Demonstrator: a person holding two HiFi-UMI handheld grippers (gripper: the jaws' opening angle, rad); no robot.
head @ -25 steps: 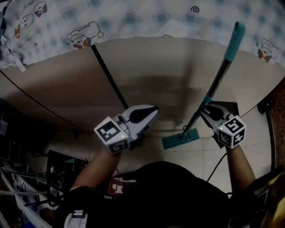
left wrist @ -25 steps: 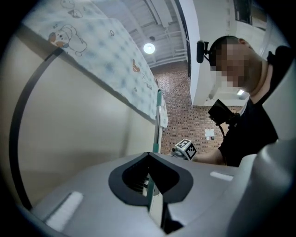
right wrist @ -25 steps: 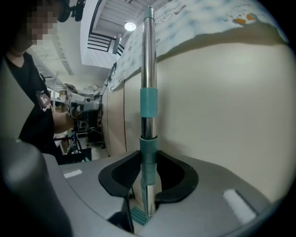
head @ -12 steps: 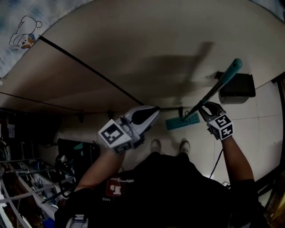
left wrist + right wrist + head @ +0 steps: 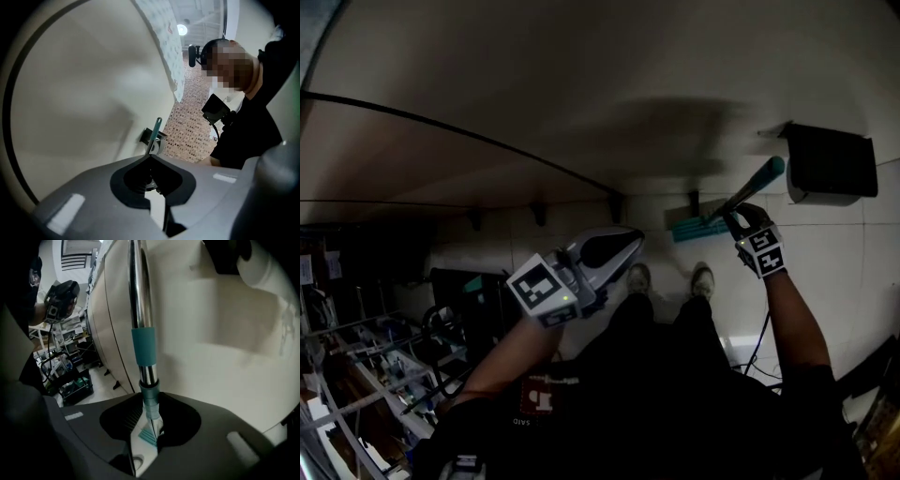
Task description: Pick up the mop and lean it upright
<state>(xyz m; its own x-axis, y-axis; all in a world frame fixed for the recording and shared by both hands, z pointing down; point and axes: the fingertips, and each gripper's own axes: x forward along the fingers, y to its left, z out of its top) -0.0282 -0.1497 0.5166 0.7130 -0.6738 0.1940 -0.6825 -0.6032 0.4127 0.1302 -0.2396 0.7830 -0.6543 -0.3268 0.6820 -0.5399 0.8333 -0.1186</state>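
Jaws on right gripper [image 5: 730, 217] clamp the one mop [image 5: 759, 178]; left gripper [image 5: 634, 243] jaws meet, empty.

Mop pole [image 5: 139, 296] glossy chromed metal, teal plastic collar [image 5: 143, 345]; cream panel [image 5: 215, 333] smooth, matt.

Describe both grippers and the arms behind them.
The left gripper and right gripper are grey tapered shells with dark insets, each carrying a cube of black-and-white square markers. A dark cable hangs by the right forearm. The sleeves are black and short.
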